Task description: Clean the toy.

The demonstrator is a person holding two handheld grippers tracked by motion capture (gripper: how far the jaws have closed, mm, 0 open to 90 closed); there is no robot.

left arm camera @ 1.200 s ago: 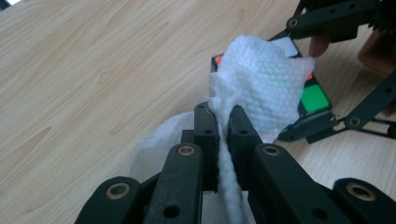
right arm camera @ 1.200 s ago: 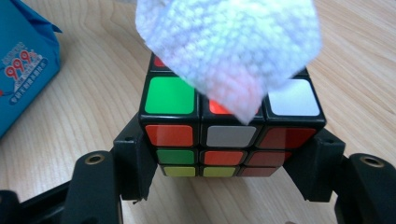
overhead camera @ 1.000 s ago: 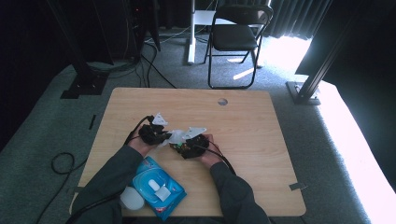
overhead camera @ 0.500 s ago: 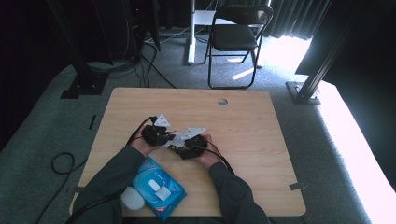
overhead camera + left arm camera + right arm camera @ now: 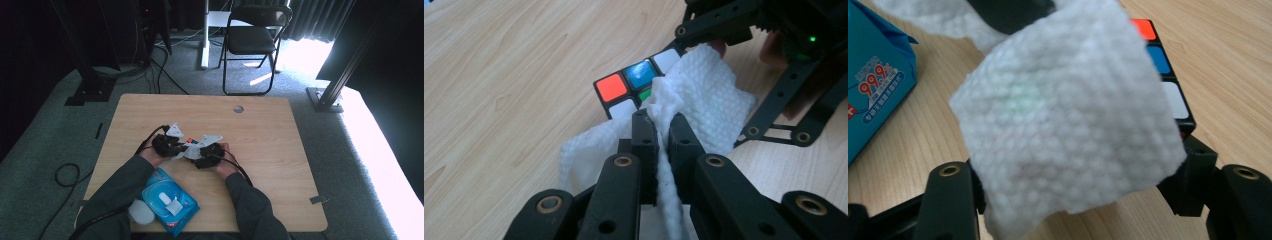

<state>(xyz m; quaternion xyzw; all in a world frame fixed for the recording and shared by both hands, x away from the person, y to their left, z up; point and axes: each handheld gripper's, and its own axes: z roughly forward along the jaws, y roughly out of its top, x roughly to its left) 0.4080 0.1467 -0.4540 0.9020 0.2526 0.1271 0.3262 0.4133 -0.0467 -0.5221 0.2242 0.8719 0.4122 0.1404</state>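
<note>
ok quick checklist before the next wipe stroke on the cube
1. Left hand-held gripper shut on the white wipe: ok.
2. Right hand-held gripper clamped on the puzzle cube: ok, though the wipe hides much of the jaws.
3. Wipe lying over the cube's face: ok, it drapes across most tiles.
4. Cube resting on the table: cannot tell.
5. Blue wipes pack out of the stroke path: ok, it sits nearer the person.
</note>
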